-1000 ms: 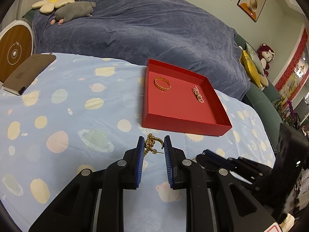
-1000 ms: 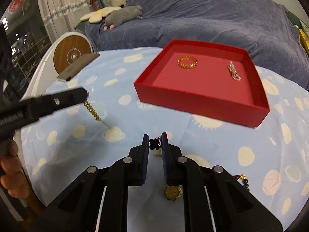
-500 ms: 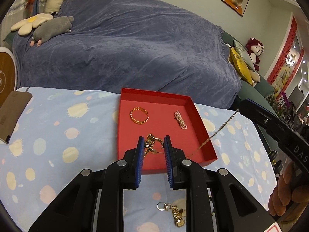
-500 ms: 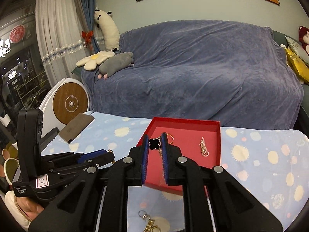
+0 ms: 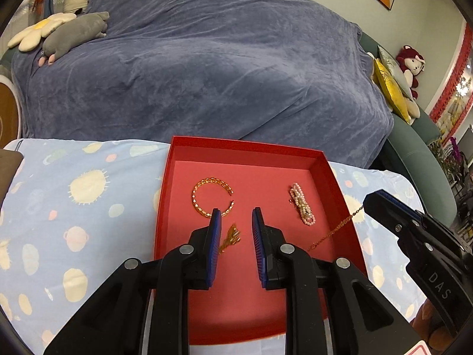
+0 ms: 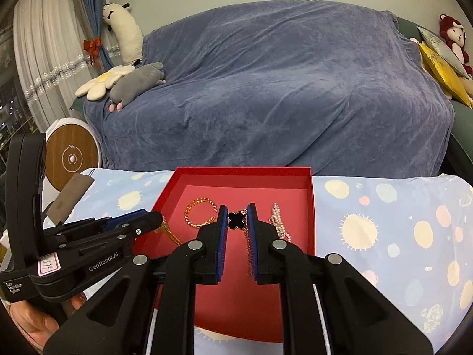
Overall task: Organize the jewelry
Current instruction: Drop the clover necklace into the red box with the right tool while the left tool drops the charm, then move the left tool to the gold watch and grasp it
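A red tray sits on the spotted blue cloth. In it lie a gold open bangle and a pearl piece. My left gripper is open over the tray; the gold chain's end lies between its fingers, near the left one. My right gripper is shut on the black clover pendant of that chain and holds it above the tray. The chain runs from it down into the tray.
A blue-covered sofa stands behind the table, with plush toys on its left. A brown case lies at the cloth's left edge. A round wooden-faced device stands at the left.
Both grippers moved forward over the tray. My left gripper opened and let go of the chain's end, which dropped into the tray. My right gripper stays shut on the pendant.
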Demonstrator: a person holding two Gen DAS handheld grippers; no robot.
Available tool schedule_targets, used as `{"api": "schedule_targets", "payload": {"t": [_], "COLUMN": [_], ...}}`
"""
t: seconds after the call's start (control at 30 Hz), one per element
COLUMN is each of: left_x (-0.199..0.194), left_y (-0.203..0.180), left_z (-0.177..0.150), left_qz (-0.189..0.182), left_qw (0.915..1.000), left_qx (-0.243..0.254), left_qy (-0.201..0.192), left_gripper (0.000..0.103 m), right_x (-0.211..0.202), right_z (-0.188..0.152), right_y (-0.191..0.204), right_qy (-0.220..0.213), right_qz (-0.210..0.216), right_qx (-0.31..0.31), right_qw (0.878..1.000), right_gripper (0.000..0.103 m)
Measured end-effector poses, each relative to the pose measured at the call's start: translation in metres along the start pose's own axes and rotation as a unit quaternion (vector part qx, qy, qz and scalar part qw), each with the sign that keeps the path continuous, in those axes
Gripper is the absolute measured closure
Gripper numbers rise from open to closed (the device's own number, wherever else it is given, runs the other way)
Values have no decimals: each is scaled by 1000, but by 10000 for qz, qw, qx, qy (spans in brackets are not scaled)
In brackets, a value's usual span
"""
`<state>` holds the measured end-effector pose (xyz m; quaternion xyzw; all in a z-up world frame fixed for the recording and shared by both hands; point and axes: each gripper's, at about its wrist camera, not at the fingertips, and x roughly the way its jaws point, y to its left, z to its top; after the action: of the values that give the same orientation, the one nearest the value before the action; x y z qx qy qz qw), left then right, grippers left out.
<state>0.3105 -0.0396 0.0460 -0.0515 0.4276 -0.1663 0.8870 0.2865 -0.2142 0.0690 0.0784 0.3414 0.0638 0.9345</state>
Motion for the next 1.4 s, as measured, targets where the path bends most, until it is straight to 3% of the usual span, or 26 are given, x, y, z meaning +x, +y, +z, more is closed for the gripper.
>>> {"api": "schedule_targets", "payload": {"t": [0.07,0.13,0.2,0.3,0.47,0.6,0.7,0.83,1.0,1.2,1.4], "left_x": [7,8,2,-11,-46,-75,-89,-102,-111,-89,-69], "left_y": [5,11,15,18,24,25,30,31,16,-12,-49], "left_z": [0,-1,-5,-13,-40,-76,-102,-132,-167,-203,-217], "left_qz": [105,171,251,352,246,366,430,173,188,-17,-185], "left_qw": [9999,9998,9995,9993,9994,9990,9988,9991,9997,9979,9935], "left_qx": [-70,-138,-160,-82,-132,-27,-154,-381,-103,357,855], "left_qy": [48,36,-46,-115,-196,-268,-197,-24,80,547,727], "left_gripper": [81,67,58,57,54,45,44,44,44,44,43], "right_x": [3,2,-4,-21,-56,-82,-95,-116,-133,-125,-123], "right_z": [-3,-7,-11,-19,-40,-73,-99,-131,-169,-209,-212], "right_y": [-5,-8,-11,-12,-11,-9,-11,-15,-22,-23,-32], "right_qy": [-39,-50,-73,-167,-206,-119,95,185,337,696,700], "right_qz": [-75,-109,-70,-65,16,-162,-212,-304,-250,-285,-370], "right_qx": [70,106,142,144,177,89,100,166,298,296,348], "right_qw": [9999,9999,9998,9997,9996,9998,9997,9992,9987,9967,9963], "right_gripper": [89,88,84,73,72,67,66,64,62,62,62]}}
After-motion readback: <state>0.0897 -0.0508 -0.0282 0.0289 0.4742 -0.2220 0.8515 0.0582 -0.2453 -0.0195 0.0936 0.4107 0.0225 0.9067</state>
